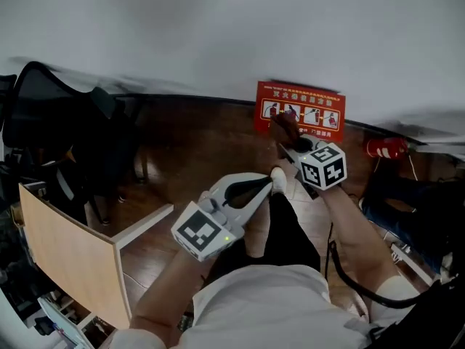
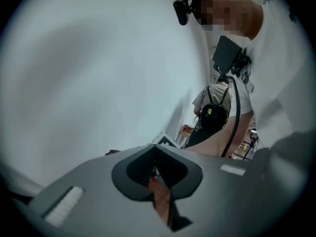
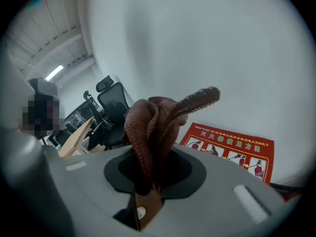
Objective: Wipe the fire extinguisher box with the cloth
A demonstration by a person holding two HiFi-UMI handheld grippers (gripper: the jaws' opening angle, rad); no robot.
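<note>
The cloth [image 3: 153,127] in your right gripper [image 1: 290,148] is reddish brown with a ribbed weave. The fire extinguisher box [image 1: 299,111] is red, with pale lettering and a row of white pictogram panels. Your right gripper and left gripper [image 1: 267,185] are pale grey with black jaw pads, and each cube bears black-and-white square markers. The floor [image 1: 196,144] is dark brown wood and the wall [image 1: 218,27] is whitish.

Both arms are extended forward and down. The left gripper [image 1: 278,180] is held with fingers closed and empty, the right gripper [image 1: 290,147] clamped on a cloth [image 3: 153,132].
</note>
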